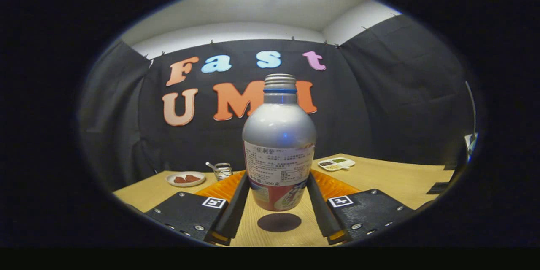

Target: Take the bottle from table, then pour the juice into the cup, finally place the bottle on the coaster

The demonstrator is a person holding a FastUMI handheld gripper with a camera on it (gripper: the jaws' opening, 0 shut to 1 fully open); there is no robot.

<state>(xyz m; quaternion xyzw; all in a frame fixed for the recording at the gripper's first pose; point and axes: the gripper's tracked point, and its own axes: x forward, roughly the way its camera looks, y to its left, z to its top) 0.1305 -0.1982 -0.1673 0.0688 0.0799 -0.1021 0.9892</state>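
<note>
A silver metal bottle with a threaded open neck and a white label stands upright between my two black fingers. My gripper is shut on its lower body, both fingers pressing its sides. The bottle's base hangs a little above the wooden table. Directly beneath it, between the fingers, lies a dark round coaster. An orange ridged mat stretches across the table just behind the bottle.
A small white plate with red-brown pieces sits at the table's far left. A metal utensil lies next to it. A white divided dish rests at the far right. Black cloth walls close the booth.
</note>
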